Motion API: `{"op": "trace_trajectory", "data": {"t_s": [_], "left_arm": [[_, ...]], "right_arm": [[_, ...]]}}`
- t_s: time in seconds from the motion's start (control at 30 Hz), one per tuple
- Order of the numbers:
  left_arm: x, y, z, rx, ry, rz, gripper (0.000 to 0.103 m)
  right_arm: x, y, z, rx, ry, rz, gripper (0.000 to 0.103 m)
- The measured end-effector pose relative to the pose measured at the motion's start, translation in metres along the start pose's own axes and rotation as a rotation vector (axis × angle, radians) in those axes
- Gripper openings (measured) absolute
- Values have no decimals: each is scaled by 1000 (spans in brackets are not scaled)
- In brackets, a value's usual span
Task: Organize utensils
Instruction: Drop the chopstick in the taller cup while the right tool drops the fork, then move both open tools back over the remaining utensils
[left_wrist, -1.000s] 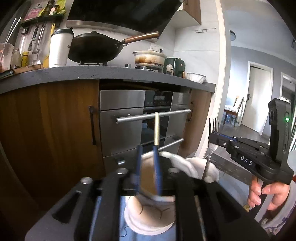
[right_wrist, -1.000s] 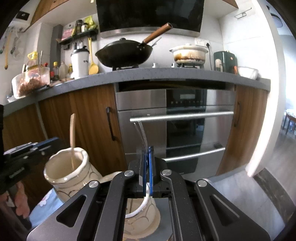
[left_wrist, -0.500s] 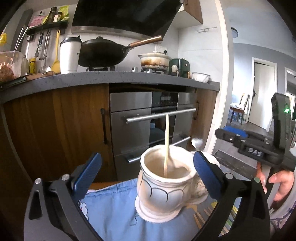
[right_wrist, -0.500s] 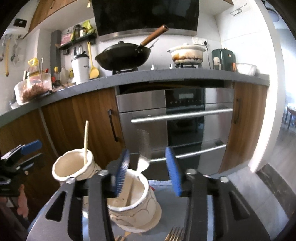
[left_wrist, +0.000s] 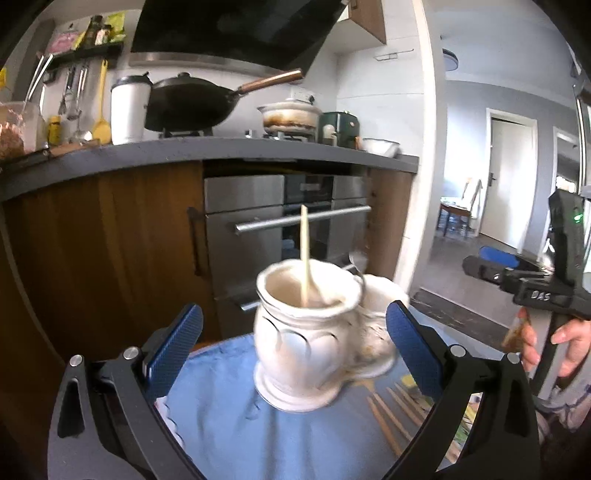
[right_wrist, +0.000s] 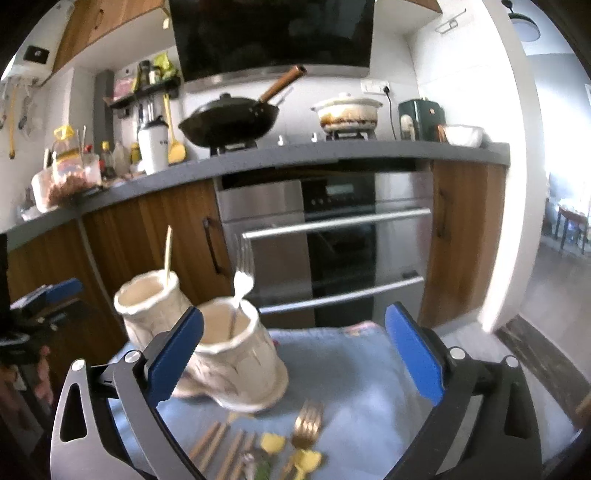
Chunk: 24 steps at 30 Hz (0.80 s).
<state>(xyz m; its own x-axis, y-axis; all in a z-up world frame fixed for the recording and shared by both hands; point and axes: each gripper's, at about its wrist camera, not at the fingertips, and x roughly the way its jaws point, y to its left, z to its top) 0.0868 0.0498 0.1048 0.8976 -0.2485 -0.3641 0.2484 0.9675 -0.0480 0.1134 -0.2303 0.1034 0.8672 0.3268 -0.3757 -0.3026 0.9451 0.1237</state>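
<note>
We're holding the left gripper (left_wrist: 293, 345) wide apart, gripping nothing; the right gripper (right_wrist: 293, 345) is opening, empty too. Chopstick (left_wrist: 304, 254) sitting in one jar (left_wrist: 299, 343), fork (right_wrist: 242, 280) in the other (right_wrist: 240, 354)

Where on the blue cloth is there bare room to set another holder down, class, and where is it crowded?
Free: the blue cloth to the right of the fork holder, out to its far edge. Also the strip left of the chopstick holder in the left wrist view. Crowded: the near edge, where chopsticks and a gold fork lie, and the spot where the two holders stand together.
</note>
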Motion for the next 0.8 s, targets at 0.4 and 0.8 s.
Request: {"op": "trace_trajectory", "data": {"t_s": [0.4, 0.8], "left_arm": [[15, -52, -56, 106, 207, 2, 98], [38, -70, -99, 91, 385, -4, 98]], "right_arm": [[-7, -15, -49, -49, 154, -52, 98], [6, -20, -96, -63, 340, -66, 98]]}}
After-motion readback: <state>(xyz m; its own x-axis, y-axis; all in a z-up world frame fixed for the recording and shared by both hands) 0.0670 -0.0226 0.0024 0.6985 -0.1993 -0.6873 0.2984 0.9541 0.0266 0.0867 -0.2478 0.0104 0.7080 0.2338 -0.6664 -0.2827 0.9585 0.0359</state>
